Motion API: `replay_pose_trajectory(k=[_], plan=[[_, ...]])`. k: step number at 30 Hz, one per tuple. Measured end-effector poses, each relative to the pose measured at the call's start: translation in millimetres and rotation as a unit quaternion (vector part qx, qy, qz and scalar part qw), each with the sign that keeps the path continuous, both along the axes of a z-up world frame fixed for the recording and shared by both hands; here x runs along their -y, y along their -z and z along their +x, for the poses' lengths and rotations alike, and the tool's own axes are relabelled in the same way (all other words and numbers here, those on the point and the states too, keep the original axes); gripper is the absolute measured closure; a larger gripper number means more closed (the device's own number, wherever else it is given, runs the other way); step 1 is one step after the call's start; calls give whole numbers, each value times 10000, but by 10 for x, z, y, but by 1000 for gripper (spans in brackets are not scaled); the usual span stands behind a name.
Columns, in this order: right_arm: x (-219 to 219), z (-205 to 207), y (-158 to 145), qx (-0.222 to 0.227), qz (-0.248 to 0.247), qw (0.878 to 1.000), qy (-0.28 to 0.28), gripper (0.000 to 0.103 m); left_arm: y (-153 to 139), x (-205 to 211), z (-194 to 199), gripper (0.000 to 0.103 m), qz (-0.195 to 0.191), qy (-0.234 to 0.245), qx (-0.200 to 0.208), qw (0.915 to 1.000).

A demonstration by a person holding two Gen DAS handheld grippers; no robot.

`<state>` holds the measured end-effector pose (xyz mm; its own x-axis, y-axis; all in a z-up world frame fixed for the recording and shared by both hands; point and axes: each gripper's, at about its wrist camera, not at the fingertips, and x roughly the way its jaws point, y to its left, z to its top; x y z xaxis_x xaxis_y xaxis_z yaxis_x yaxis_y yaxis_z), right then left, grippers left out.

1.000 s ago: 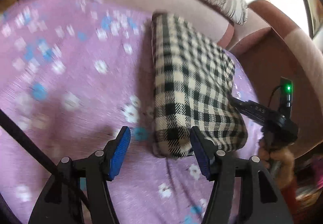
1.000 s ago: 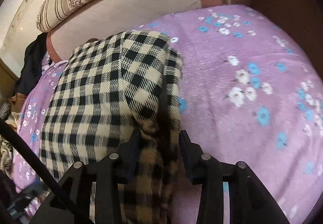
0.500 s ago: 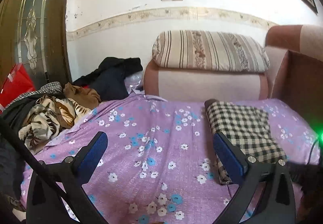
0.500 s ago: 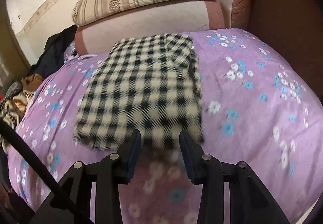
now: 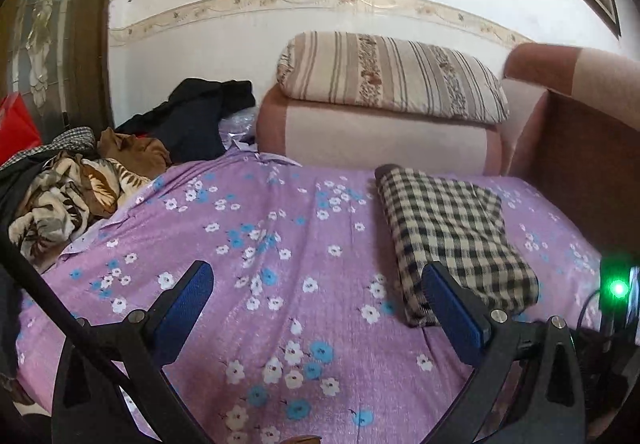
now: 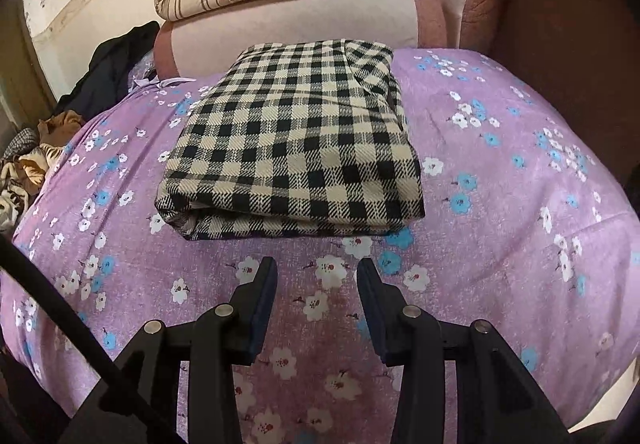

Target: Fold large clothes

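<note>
A black-and-cream checked garment (image 6: 296, 140) lies folded into a thick rectangle on the purple flowered bedsheet (image 6: 500, 184). My right gripper (image 6: 316, 276) hovers just in front of its near edge, apart from it; its jaws are opening and nothing is between them. In the left wrist view the same garment (image 5: 452, 232) lies at the right. My left gripper (image 5: 316, 284) stands wide open above the sheet (image 5: 280, 244), its right blue pad (image 5: 452, 308) in front of the garment's near corner, holding nothing.
A pile of unfolded clothes (image 5: 68, 188) and a dark garment (image 5: 192, 116) lie at the bed's left. A striped pillow (image 5: 392, 76) rests on the pink headboard cushion (image 5: 372, 136). A brown armrest (image 6: 560, 56) bounds the right side.
Both grippers let go of the checked garment and drew back from it. The left one opened wide and tilted up to face the wall; the right one widened slightly.
</note>
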<state>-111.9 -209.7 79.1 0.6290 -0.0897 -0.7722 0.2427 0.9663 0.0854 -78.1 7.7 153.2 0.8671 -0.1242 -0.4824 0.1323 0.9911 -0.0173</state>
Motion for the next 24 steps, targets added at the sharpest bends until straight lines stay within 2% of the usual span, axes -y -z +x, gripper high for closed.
replay_pose_trajectory(k=[7, 11, 14, 19, 24], plan=[[70, 269, -210, -48, -317, 9994, -140, 55, 168, 231, 14, 0, 147, 298, -341, 9989], [103, 343, -314, 176, -429, 9988, -172, 49, 264, 327, 18, 0, 267, 354, -430, 9981], [124, 316, -248, 252, -457, 9986, -77, 48, 343, 373, 61, 0, 341, 390, -565, 9971], [145, 303, -65, -40, -264, 9996, -27, 48, 473, 424, 150, 0, 284, 450, -905, 9945], [91, 261, -54, 25, -558, 9984, -62, 48, 558, 459, 211, 0, 268, 514, -1114, 9921]])
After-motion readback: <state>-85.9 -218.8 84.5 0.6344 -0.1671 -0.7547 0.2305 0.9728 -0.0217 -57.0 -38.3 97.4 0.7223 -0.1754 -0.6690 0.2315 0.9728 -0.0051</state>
